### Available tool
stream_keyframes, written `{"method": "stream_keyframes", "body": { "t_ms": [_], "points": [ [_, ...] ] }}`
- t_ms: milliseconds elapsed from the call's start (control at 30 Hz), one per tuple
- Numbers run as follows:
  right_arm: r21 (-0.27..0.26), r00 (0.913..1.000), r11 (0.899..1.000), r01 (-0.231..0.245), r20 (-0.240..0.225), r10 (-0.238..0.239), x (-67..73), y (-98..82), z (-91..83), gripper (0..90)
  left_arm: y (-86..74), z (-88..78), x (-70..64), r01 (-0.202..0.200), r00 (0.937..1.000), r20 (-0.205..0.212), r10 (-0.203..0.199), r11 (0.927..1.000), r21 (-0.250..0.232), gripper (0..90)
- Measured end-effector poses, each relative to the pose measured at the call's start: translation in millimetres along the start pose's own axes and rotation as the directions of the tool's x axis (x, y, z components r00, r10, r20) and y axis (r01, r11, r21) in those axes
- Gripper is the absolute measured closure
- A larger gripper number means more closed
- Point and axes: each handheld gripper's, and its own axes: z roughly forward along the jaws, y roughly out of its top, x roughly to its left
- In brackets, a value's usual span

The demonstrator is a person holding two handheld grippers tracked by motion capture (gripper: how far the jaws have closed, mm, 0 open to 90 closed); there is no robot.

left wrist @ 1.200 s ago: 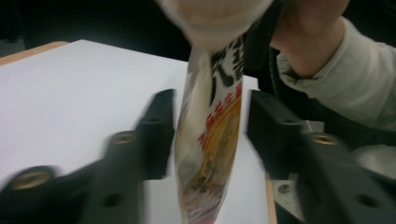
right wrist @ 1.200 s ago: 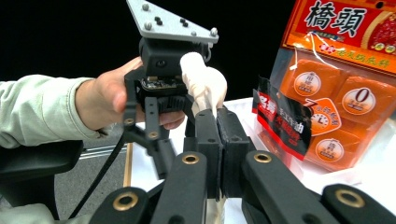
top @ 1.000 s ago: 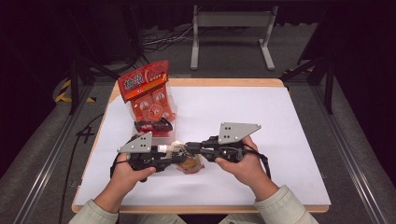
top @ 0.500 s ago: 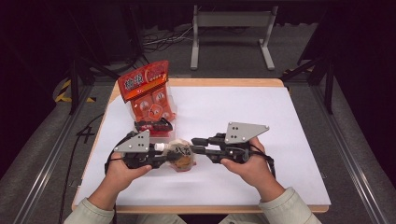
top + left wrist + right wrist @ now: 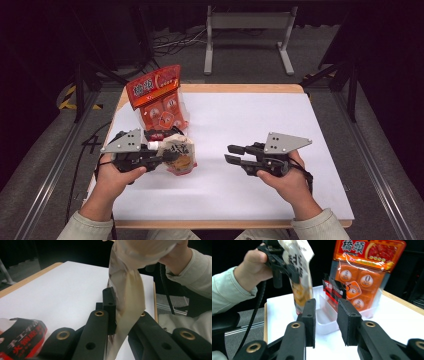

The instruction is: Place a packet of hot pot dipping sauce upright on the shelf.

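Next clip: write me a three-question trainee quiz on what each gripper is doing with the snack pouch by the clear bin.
1. Which gripper holds the beige snack pouch?
2. True or false: the right gripper is clamped on the pouch.
3. Where does the orange multipack stand: A) in the clear bin at the table's far left, B) at the near right corner?

Key:
1. The left gripper, shut on the pouch's edge.
2. False: its jaws have just been opening, with nothing between them, apart from the pouch.
3. A.
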Motion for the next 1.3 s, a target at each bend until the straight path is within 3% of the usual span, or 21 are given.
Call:
{"method": "stream_keyframes", "body": {
  "t_ms": [133,233,333,467,600,767,900,1133,1300],
  "points": [
    [0.004,0.9997,1.000,-0.015,0.020,0.015,-4.0,-6.2,-9.0,68.2,2.4,-6.1,1.9,0.003,0.9998,-0.019,-0.003,1.0000,-0.009,87.5],
    [0.017,0.9983,0.999,-0.030,0.051,0.029,-9.2,-12.3,-16.6,64.1,4.0,-10.5,2.3,0.003,0.9994,-0.033,-0.003,0.9999,-0.015,87.6],
    [0.057,0.9933,0.998,-0.037,0.111,0.030,-15.1,-16.5,-22.5,61.1,5.9,-16.0,2.7,0.001,0.9985,-0.055,-0.002,0.9999,-0.017,87.6],
    [0.051,0.9890,0.997,-0.050,0.142,0.043,-19.2,-18.0,-28.2,60.7,7.0,-23.8,7.4,0.001,0.9967,-0.081,-0.003,0.9997,-0.023,87.6],
    [0.037,0.9862,0.998,-0.057,0.158,0.050,-21.5,-18.0,-33.2,60.5,8.0,-31.8,11.8,-0.010,0.9905,-0.137,0.007,0.9997,-0.022,87.6],
    [0.033,0.9836,0.997,-0.064,0.171,0.058,-24.1,-19.6,-36.6,60.4,6.0,-37.5,18.5,0.001,0.9862,-0.166,-0.004,0.9997,-0.024,87.6],
    [0.028,0.9821,0.997,-0.071,0.177,0.065,-26.2,-20.0,-38.4,60.3,2.6,-38.7,26.7,0.012,0.9790,-0.203,-0.016,0.9996,-0.025,87.4],
    [-0.008,0.9773,0.997,-0.083,0.195,0.083,-28.6,-15.5,-47.9,60.1,-3.7,-37.4,34.6,0.020,0.9736,-0.227,-0.021,0.9998,-0.007,87.5],
    [-0.018,0.9740,0.995,-0.099,0.203,0.101,-32.2,-17.2,-51.8,59.4,-10.6,-33.5,39.1,0.027,0.9720,-0.232,-0.038,0.9983,-0.051,87.6]
  ]
}}
